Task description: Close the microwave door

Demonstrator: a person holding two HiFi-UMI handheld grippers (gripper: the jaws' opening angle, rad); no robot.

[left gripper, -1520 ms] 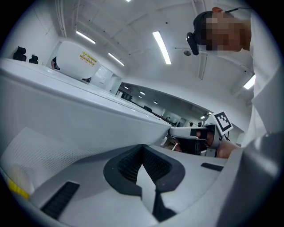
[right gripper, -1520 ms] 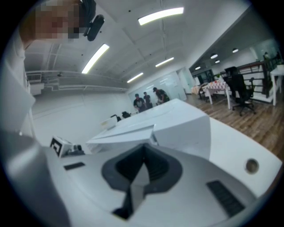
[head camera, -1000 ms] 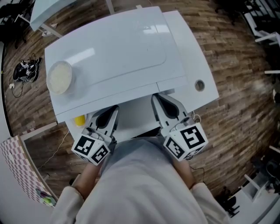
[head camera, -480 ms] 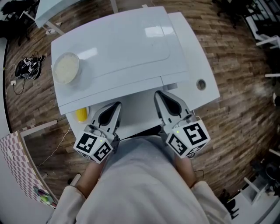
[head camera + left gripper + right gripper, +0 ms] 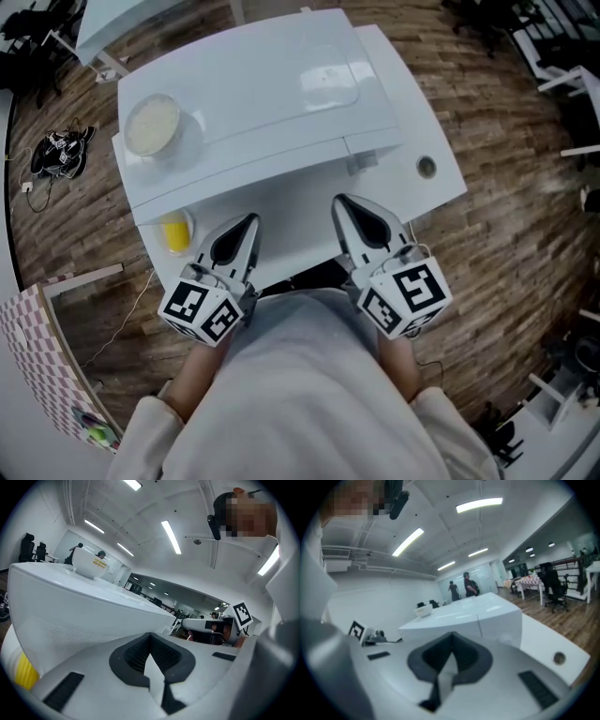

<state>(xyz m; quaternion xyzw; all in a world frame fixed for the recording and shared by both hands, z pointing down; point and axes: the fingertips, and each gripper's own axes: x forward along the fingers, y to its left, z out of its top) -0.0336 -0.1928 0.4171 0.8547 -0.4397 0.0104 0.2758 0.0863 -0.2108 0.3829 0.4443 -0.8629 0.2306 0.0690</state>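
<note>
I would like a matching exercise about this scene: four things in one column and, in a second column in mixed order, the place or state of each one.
Things:
1. bowl
2. yellow object
3. round grommet
4. left gripper

Places or states:
A. jaws together, holding nothing
B. set in the table, on the person's right of the microwave
C. on top of the microwave
D. on the table, by the microwave's front left corner

Pairs: 1-C, 2-D, 3-B, 4-A
</note>
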